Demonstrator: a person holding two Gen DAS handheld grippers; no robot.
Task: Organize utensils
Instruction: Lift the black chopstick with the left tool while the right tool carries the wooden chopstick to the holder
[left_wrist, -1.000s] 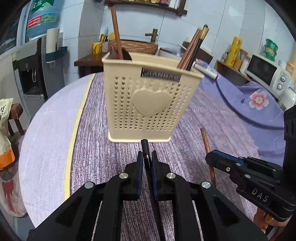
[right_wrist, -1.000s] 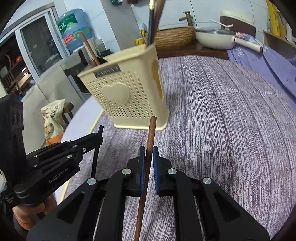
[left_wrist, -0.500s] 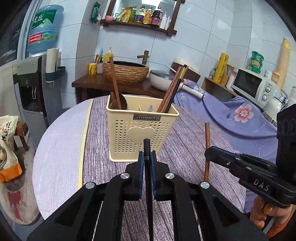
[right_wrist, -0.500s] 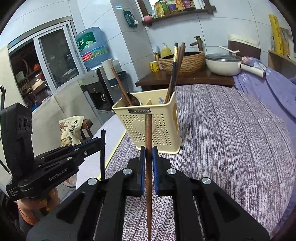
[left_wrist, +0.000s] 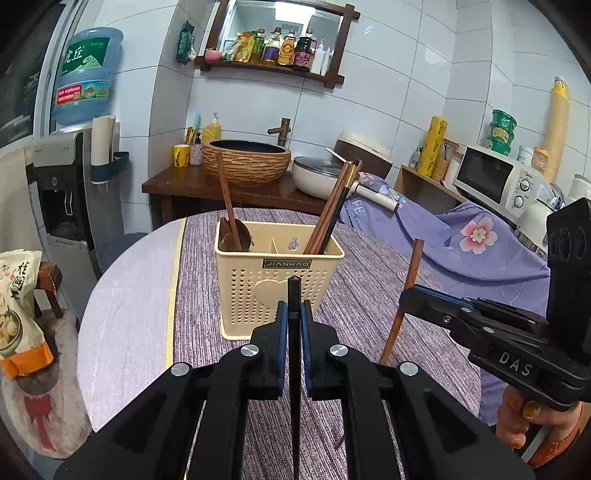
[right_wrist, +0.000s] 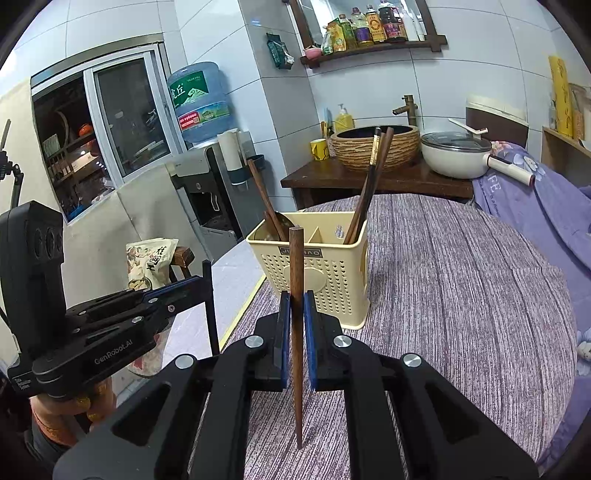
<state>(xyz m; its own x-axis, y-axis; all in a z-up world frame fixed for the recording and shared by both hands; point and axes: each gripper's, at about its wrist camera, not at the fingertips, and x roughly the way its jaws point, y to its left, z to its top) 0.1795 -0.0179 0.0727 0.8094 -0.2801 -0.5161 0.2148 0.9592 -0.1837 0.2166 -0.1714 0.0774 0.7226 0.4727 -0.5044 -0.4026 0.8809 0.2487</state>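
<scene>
Left wrist: your left gripper (left_wrist: 294, 319) clamps a black chopstick (left_wrist: 294, 354) upright, ready for dropping.
Right wrist: your right gripper (right_wrist: 296, 319) pinches a brown wooden chopstick (right_wrist: 296, 332), bound for the cream perforated plastic holder (right_wrist: 332, 273).

Bright even indoor light, sharp focus, fisheye bending, dark corners

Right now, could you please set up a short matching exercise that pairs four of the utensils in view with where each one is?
Things:
1. black chopstick
2. brown chopstick
3. wooden spoon
4. bundle of chopsticks

Places:
A. right compartment of the cream holder
B. clamped upright in the right tool
C. left compartment of the cream holder
D. clamped upright in the left tool

Pairs: 1-D, 2-B, 3-C, 4-A
</scene>
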